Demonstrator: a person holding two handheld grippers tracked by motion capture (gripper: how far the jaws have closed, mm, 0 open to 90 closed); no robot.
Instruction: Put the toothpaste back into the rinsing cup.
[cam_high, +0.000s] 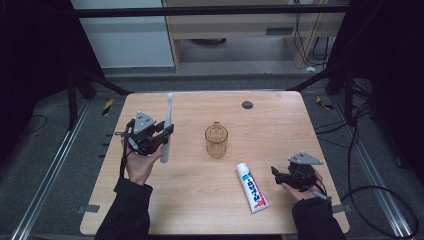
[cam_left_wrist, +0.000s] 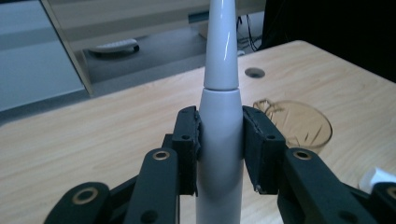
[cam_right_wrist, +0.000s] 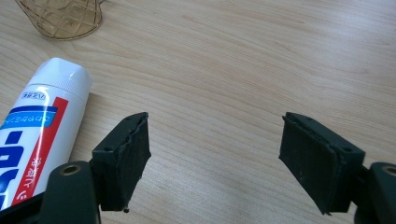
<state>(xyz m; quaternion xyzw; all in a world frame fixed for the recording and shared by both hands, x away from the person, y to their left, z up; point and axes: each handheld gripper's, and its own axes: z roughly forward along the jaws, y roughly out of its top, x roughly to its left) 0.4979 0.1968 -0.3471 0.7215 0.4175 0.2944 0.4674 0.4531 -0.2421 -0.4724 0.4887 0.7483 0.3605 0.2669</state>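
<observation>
While the left gripper (cam_high: 159, 134) at the left of the high view clamps an electric toothbrush (cam_high: 167, 127) by the thick white handle, the main risk is a slip: the handle is smooth and tapered, and in the left gripper view only the two black pads (cam_left_wrist: 186, 144) press on its sides, so a quick tilt could let it slide down or swing between them. The brush stands nearly upright, its narrow neck rising toward the top of that frame past the jaws and its lower end reaching below them. At the centre of the high view stands an amber glass cup (cam_high: 216, 140), well apart from the brush; it looks light and tall enough to tip if the brush knocks its rim on the way in. Lower right of centre a toothpaste tube (cam_high: 252, 187) lies flat on the wooden table (cam_high: 280, 120). At the far right the right gripper (cam_high: 278, 174) rests low with its jaws wide apart and nothing between them, the tube just beside its left jaw.
</observation>
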